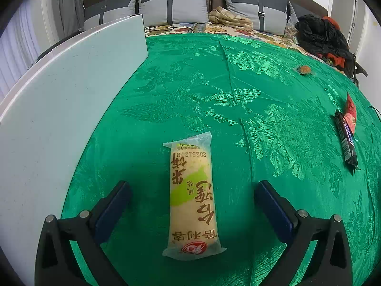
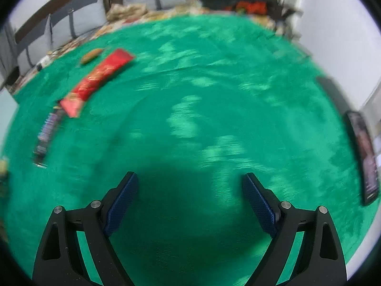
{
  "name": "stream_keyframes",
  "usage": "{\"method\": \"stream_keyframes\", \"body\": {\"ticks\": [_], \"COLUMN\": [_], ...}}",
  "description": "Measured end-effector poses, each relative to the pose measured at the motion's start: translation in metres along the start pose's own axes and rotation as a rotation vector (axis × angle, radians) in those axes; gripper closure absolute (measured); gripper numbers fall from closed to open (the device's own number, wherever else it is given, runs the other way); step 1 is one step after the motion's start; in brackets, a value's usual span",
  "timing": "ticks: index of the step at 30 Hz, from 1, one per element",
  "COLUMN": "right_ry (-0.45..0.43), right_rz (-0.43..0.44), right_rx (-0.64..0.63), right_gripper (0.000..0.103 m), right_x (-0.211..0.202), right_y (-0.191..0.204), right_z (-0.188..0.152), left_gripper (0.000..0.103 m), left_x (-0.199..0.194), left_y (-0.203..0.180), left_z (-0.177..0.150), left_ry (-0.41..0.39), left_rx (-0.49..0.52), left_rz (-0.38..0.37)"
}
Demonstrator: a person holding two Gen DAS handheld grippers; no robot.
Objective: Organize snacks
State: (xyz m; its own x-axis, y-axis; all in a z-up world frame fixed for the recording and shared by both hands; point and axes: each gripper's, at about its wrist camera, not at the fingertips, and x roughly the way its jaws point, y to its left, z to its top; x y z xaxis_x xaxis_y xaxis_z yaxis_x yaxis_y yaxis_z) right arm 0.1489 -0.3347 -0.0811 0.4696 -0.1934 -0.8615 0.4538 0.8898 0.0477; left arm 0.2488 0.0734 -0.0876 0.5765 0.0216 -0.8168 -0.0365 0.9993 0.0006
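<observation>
Lying free between the wide-apart left tongs (image 1: 191, 208) is the rice cracker pack (image 1: 192, 197) — not gripped. The right tongs (image 2: 190, 200) gape empty too — the chocolate bar (image 2: 46, 134) and red pack (image 2: 96, 79) wait off to their left.

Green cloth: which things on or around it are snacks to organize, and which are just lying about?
Snacks:
yellow rice cracker pack
dark chocolate bar
red packet
small wrapped pastry

Lying about:
white board
phone
black clothes
cushions
</observation>
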Motion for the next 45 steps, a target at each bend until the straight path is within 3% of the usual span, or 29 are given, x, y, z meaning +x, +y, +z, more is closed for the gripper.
{"method": "stream_keyframes", "body": {"ticks": [1,5,6,10,12,14,17,27,34,37,39,43,45], "right_ry": [-0.005,0.030,0.049,0.079,0.102,0.080,0.089,0.089,-0.089,-0.117,-0.123,-0.150,-0.135], "right_rz": [0.114,0.269,0.275,0.131,0.117,0.048,0.092,0.146,0.008,0.019,0.009,-0.026,0.009], "right_rx": [0.032,-0.015,-0.046,-0.239,-0.260,-0.297,-0.305,-0.411,-0.307,-0.255,-0.252,-0.214,-0.153], "right_gripper": [0.013,0.014,0.014,0.016,0.034,0.076,0.085,0.085,0.085,0.082,0.078,0.039,0.032], "right_x": [-0.006,-0.001,0.006,0.038,0.047,0.046,0.038,-0.011,-0.023,-0.016,-0.013,-0.008,-0.004], "right_y": [0.017,0.097,0.116,0.192,0.204,0.211,0.205,0.136,0.052,0.035,0.035,0.030,0.018], "right_z": [0.006,0.025,0.029,0.041,0.042,0.039,0.030,-0.033,-0.048,-0.042,-0.037,-0.032,-0.027], "left_gripper": [0.000,0.000,0.000,0.000,0.000,0.000,0.000,0.000,0.000,0.000,0.000,0.000,0.000], "left_x": [0.000,0.000,0.000,0.000,0.000,0.000,0.000,0.000,0.000,0.000,0.000,0.000,0.000], "left_y": [-0.001,0.000,0.000,0.000,-0.001,0.000,-0.001,0.000,0.000,0.000,0.000,0.000,0.000], "left_z": [0.000,0.000,0.000,0.000,0.000,0.000,0.000,0.000,0.000,0.000,0.000,0.000,0.000], "left_ry": [0.000,0.000,0.000,0.000,0.000,0.000,0.000,0.000,0.000,0.001,0.000,0.001,0.000], "left_rx": [0.000,0.000,0.000,0.000,0.000,0.000,0.000,-0.001,-0.001,-0.001,-0.001,-0.001,-0.001], "left_rz": [0.000,0.000,0.000,0.000,0.000,0.000,0.000,0.000,0.000,0.000,0.000,0.000,0.000]}}
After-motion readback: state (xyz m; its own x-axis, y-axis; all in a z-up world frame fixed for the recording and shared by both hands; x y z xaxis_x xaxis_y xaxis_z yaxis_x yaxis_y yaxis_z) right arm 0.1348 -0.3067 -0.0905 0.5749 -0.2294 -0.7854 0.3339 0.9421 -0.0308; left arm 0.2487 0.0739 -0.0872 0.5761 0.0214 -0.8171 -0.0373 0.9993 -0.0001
